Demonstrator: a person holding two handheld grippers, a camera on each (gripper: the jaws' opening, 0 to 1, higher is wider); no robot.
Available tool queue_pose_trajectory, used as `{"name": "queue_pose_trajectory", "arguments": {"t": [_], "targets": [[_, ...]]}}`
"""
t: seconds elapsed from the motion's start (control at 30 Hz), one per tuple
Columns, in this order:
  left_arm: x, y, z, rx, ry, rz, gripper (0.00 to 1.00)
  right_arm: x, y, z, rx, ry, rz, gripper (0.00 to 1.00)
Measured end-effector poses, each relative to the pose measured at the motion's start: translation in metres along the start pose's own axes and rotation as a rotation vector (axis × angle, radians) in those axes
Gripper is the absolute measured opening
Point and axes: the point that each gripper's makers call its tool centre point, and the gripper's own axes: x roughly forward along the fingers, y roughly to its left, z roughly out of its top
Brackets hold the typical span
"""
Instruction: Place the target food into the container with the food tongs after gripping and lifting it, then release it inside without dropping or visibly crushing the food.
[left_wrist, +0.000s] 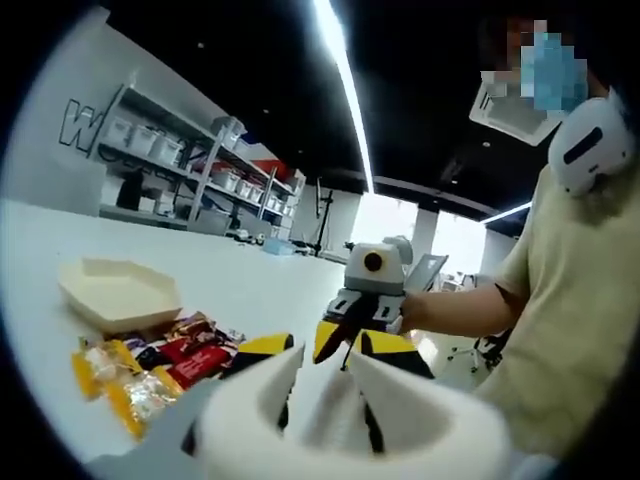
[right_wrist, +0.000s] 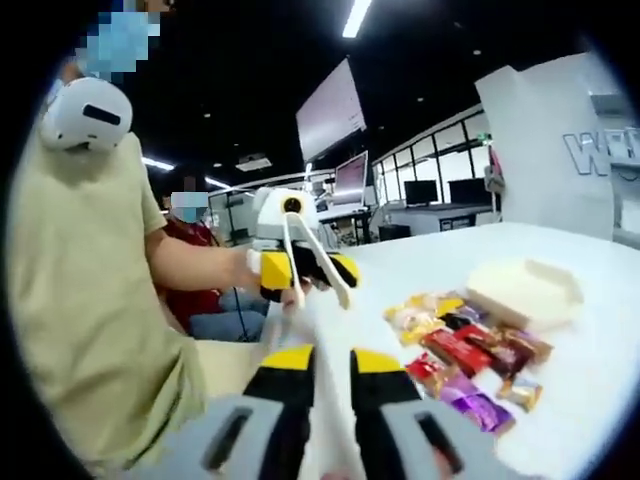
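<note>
Holding tongs (right_wrist: 318, 258), left gripper (right_wrist: 300, 270) shut | right gripper (right_wrist: 330, 385) fingers near-closed, empty | snacks (right_wrist: 465, 350) beside container (right_wrist: 525, 290); table (right_wrist: 600, 370) edge near.

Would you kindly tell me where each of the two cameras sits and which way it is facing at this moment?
Left gripper view: rides on the left gripper, facing across the white table towards the right gripper; the person's sleeve and torso show on the right.
Right gripper view: rides on the right gripper, facing the left gripper, which holds white tongs; the person's torso shows on the left.
Shared: the table, the pile of wrapped snacks and the cream container.
</note>
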Motion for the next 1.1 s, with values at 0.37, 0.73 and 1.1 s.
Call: {"name": "queue_pose_trajectory", "arguments": {"t": [0.37, 0.73, 1.1], "targets": [[0.005, 0.003, -0.006, 0.086, 0.097, 0.031, 0.26, -0.012, -0.012, -0.005, -0.041, 0.050, -0.100, 0.17], [0.009, 0.010, -0.013, 0.136, 0.179, 0.054, 0.26, -0.026, -0.023, -0.009, -0.065, 0.075, -0.179, 0.22], [0.017, 0.016, -0.016, 0.183, 0.245, 0.067, 0.26, -0.035, -0.030, -0.013, -0.089, 0.111, -0.240, 0.31]]}}
